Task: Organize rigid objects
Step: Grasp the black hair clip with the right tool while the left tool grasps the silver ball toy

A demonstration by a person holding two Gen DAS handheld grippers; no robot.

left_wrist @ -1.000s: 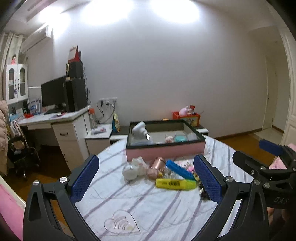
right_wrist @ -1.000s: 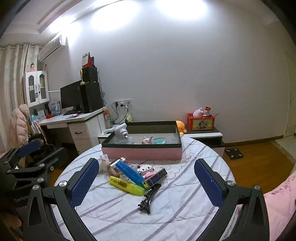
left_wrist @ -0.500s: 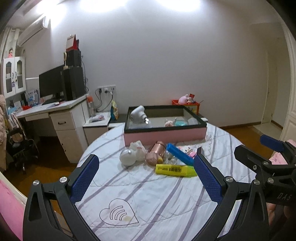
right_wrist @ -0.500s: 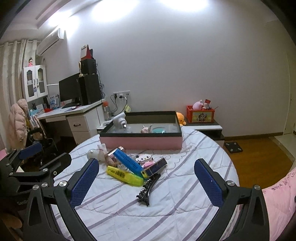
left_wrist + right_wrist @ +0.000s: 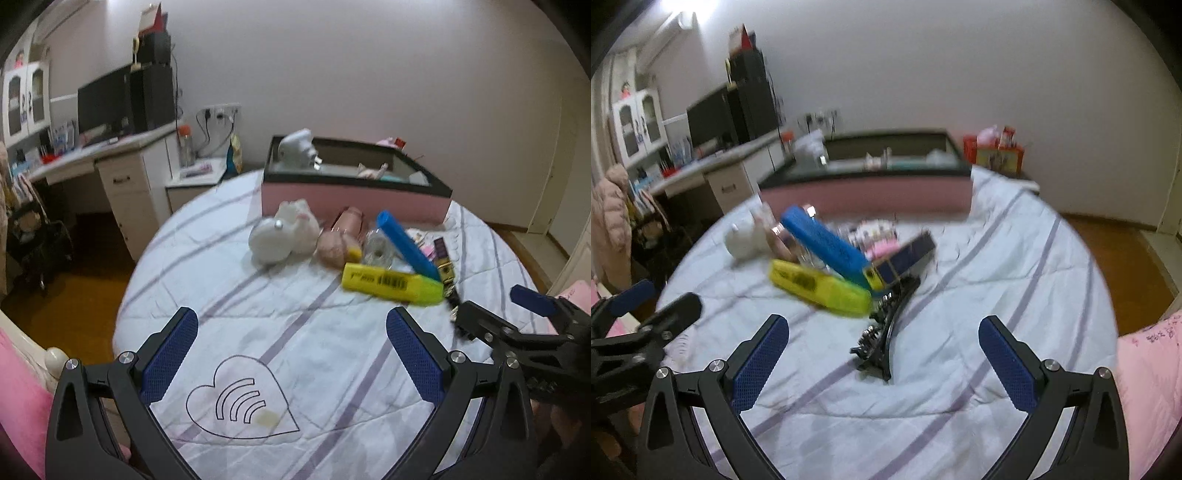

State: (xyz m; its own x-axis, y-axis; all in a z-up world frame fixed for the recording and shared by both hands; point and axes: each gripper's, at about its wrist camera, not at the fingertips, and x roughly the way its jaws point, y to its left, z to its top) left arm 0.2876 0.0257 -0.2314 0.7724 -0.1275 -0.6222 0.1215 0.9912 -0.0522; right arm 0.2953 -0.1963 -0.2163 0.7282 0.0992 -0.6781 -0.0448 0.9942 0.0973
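With both our left gripper [image 5: 291, 363] and right gripper [image 5: 882, 363] spread apart and empty, we hover over the black toothed hair claw [image 5: 881, 332] mid-table.

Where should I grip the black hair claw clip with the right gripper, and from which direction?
Take the black hair claw clip across its narrow curved spine near the middle, coming down from above. It lies flat on the cloth, long axis running away from the right gripper, apart from the yellow highlighter, so the fingers should have bare cloth on both sides. The jaws are open and would probably need turning to straddle it.
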